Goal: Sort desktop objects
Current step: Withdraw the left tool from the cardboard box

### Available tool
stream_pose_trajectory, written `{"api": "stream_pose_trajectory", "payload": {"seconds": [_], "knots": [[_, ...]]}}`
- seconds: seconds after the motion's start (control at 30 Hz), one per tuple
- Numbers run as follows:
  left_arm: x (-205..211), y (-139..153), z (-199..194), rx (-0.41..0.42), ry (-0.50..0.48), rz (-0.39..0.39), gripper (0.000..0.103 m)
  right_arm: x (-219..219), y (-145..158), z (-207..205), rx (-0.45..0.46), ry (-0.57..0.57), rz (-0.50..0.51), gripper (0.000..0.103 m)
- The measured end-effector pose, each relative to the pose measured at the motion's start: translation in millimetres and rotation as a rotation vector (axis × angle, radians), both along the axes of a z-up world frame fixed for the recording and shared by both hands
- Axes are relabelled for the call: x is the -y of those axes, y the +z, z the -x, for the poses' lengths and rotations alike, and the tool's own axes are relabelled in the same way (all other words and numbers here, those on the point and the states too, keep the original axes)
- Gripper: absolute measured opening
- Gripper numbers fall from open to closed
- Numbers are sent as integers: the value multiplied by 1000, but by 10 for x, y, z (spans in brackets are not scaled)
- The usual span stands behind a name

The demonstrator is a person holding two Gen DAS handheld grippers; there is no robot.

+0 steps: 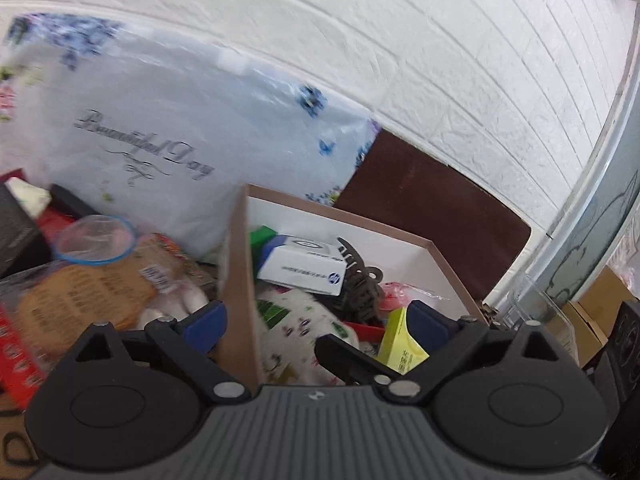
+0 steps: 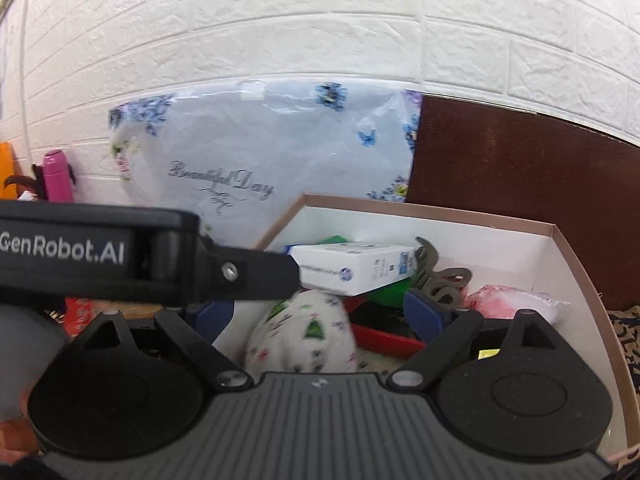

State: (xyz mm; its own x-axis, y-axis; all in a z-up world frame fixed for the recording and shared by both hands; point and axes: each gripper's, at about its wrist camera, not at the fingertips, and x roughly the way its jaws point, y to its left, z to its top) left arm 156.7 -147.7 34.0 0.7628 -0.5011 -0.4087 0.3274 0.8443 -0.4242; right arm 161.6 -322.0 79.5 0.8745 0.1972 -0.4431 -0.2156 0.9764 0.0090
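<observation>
A brown box with a white inside [image 1: 240, 256] [image 2: 560, 240] holds a white HP carton [image 1: 304, 268] [image 2: 352, 268], a patterned white cloth [image 1: 296, 320] [image 2: 304, 332], a dark hair claw [image 1: 360, 284] [image 2: 436, 272], a yellow-green packet [image 1: 400, 340], something pink [image 2: 496, 296] and a red item [image 2: 384, 338]. My left gripper [image 1: 318, 322] is open, its fingers straddling the box's left wall. My right gripper [image 2: 320, 316] is open over the cloth inside the box. The left gripper's body [image 2: 100, 256] crosses the right wrist view at left.
A floral plastic bag [image 1: 160, 140] [image 2: 280, 152] leans on the white brick wall behind the box. Left of the box lie a snack bag [image 1: 92, 292], a blue-rimmed lid [image 1: 96, 240] and red packaging [image 1: 16, 364]. A brown board [image 1: 432, 200] [image 2: 520, 184] stands behind. A pink bottle [image 2: 56, 176] is far left.
</observation>
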Motion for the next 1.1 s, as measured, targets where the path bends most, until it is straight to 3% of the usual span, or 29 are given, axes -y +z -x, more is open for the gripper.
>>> {"api": "stream_pose_trajectory", "payload": {"seconds": [0.13,0.37,0.73,1.1], "knots": [[-278,-24,317,9,49,27,99,-198,-10,307,27,45,6,91],[-522,-110,766,22,106,-12,99,-527,-41,730,57,74,-56,92],[-948,-372,1106,-36,217,-65,99,-970,-357,1107,-14,116,-118,92],[-1169,-469,1297,-70,205,-56,99,-1272,-543,1296,-88,124,-117,92]]}}
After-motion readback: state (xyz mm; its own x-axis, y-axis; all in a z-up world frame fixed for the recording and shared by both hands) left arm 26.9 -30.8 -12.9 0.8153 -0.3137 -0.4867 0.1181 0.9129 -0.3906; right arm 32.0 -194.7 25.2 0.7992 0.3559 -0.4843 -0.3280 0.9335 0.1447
